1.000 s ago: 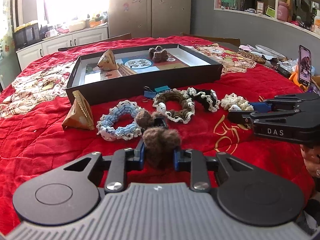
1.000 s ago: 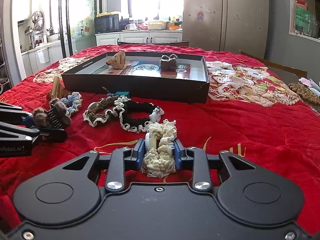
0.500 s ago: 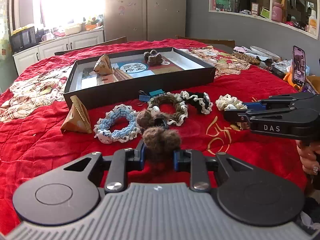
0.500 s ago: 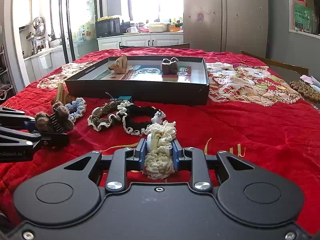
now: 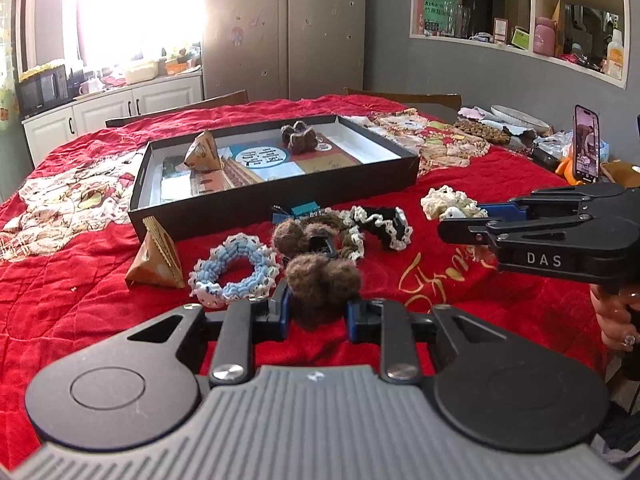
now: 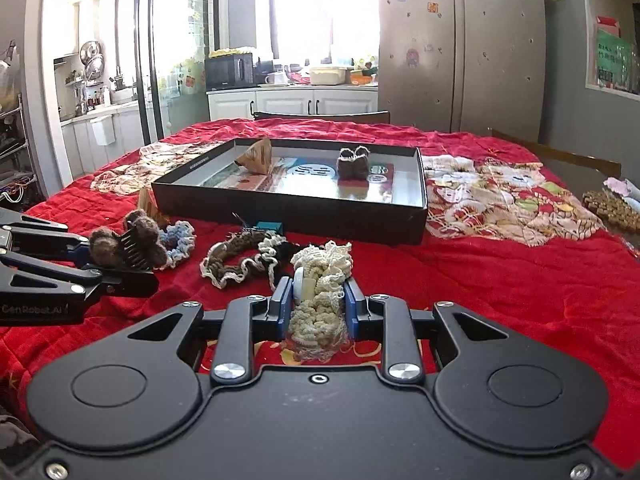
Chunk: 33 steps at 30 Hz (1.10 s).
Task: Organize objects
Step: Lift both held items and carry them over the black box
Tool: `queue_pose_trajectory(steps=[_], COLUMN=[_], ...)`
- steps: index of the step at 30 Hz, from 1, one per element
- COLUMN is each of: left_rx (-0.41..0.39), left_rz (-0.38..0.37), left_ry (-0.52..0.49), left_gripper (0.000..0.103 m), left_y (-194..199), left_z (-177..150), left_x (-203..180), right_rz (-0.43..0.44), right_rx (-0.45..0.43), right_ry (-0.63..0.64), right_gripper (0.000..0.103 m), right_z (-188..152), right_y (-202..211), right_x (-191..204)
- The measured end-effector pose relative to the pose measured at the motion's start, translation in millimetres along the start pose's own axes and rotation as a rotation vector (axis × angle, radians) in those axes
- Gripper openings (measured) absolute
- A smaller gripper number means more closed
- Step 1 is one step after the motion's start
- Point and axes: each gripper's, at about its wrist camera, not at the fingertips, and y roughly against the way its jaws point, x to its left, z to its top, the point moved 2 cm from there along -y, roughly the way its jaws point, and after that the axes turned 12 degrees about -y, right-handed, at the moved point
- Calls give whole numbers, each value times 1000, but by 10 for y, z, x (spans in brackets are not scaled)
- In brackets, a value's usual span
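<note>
Leftmost, the left gripper (image 5: pixel 316 308) pinches a brown fuzzy hair claw (image 5: pixel 320 280) above the red cloth; soft pom-poms yield, so grip its stiff comb. Rightward, the right gripper (image 6: pixel 316 304) squeezes a cream crochet scrunchie (image 6: pixel 320 280), light and limp, short of the black tray (image 6: pixel 288 216).

Daylight floods in through the kitchen window (image 6: pixel 316 12) behind the table and burns to pure white there, washing a pale haze over the fridge doors (image 5: pixel 288 28) in the left wrist view. The red tablecloth (image 6: pixel 500 280) is evenly lit, with only soft shadows. Fisheye distortion bends the wall shelf (image 5: pixel 520 46) (and every edge near the borders), though focus stays crisp throughout.
</note>
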Motion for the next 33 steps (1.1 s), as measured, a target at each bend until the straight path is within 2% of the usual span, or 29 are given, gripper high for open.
queue_pose_trajectory(steps=[18, 33], left_rx=[-44, -110], left_rz=[5, 35], left_ry=[-14, -13], left_gripper=[29, 29], left_y=[69, 37], left_z=[171, 422], left_x=[73, 215], right_rz=[24, 5], right_rx=[-31, -71], right_ry=[48, 102], right_gripper=[25, 25], right_z=[204, 465], right_y=[95, 15], right_x=[94, 190])
